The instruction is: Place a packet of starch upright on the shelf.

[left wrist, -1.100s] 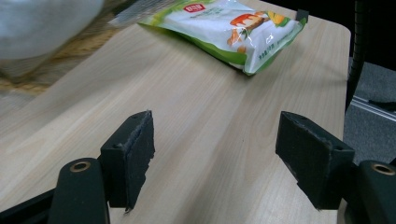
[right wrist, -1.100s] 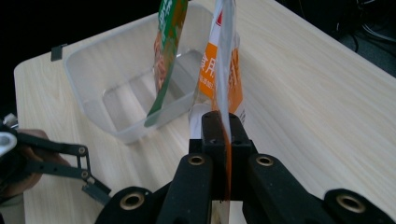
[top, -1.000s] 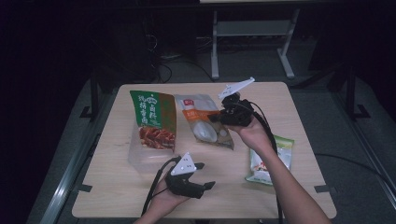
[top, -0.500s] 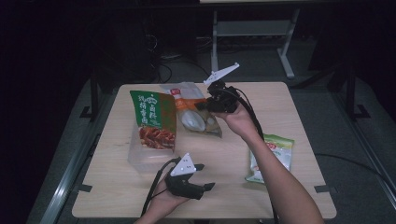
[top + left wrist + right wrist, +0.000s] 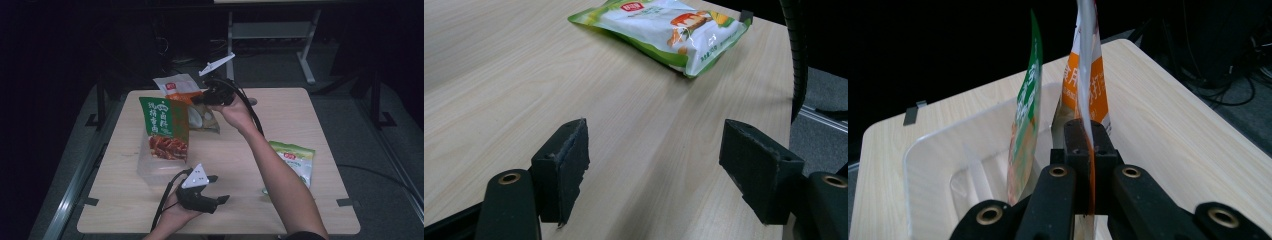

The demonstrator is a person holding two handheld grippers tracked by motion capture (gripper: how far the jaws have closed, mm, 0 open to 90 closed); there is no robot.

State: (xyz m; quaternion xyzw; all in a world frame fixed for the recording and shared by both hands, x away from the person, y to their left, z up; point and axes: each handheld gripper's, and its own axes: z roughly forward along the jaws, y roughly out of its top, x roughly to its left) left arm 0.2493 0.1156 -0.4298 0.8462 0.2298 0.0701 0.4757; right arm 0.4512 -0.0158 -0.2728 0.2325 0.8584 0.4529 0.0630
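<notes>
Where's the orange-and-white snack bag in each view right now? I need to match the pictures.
High view: orange-and-white bag lifted above the far table edge, pinched by the right gripper.
Right gripper view: edge-on at centre, clamped between the shut jaws.
Left gripper view: not in this picture.
Shared landmark: the clear plastic bin holding the green bag.

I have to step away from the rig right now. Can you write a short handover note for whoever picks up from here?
Right gripper: shut on the orange-and-white snack bag, held in the air beside the clear plastic bin.
Left gripper: open, empty, low over the table at its near edge.
Done: green snack bag stands upright in the bin.
Left: orange-and-white bag probably goes into the bin next; the light green bag lies flat on the table to the right, untouched.
</notes>
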